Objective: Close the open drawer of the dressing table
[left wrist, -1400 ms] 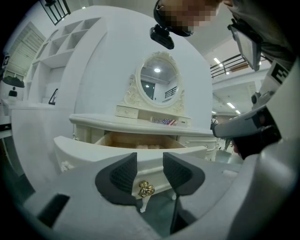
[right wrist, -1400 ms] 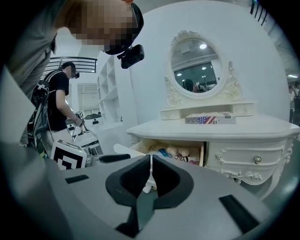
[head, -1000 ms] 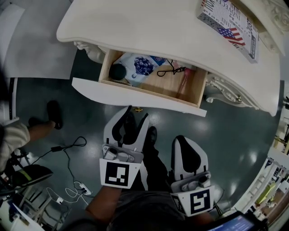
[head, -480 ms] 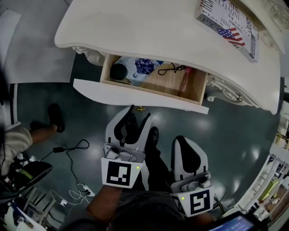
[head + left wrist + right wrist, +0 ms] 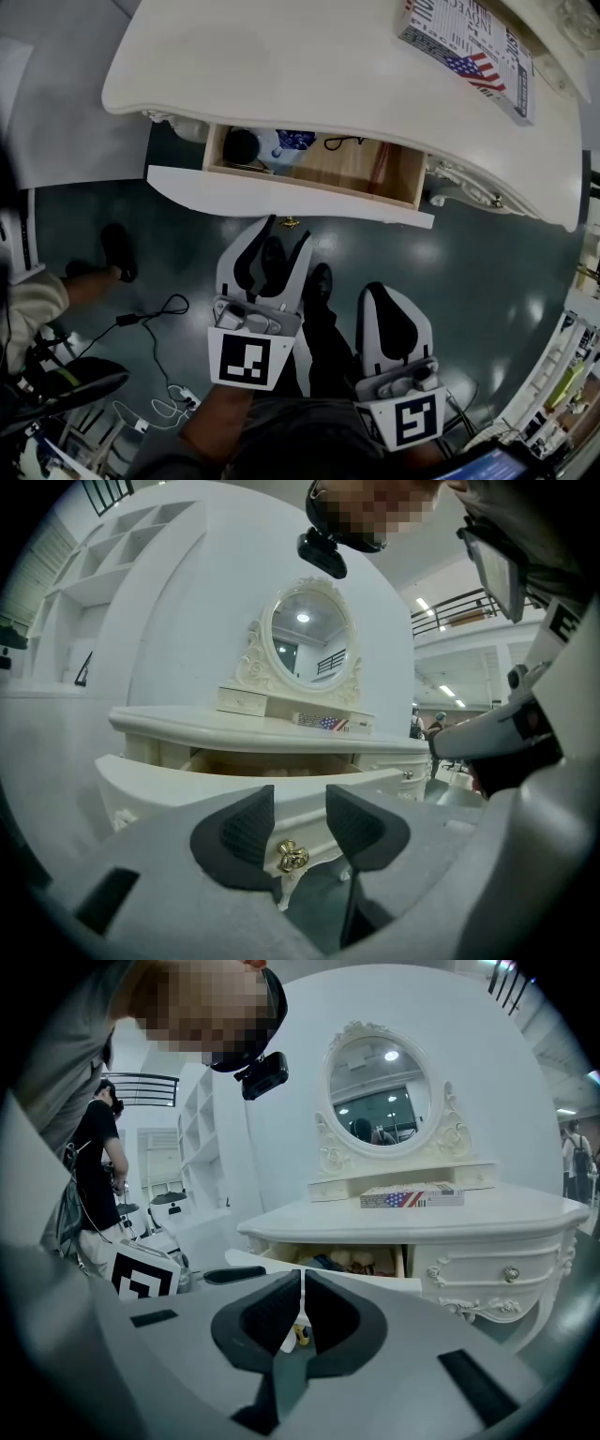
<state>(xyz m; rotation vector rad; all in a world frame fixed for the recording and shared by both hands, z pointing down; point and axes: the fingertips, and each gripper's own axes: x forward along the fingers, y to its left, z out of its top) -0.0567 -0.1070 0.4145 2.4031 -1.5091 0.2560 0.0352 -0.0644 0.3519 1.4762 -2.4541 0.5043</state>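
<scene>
One drawer part-open; closing push in hand.
Cream wood-lined drawer juts from under the cream carved counter. Its small brass knob sits between the spread jaws of the left tool, contact unclear. Right tool pressed together, empty, short of the drawer. Next likely needs a straight push on the front until flush.

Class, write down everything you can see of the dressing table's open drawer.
The drawer is partly pulled out from under the white tabletop. Its curved front is glossy white with a small gold knob at the centre; the box behind is pale bare wood. Inside lie a dark round item, a blue-printed packet and a black cord. The left gripper, jaws open, frames the knob; contact cannot be told.
</scene>
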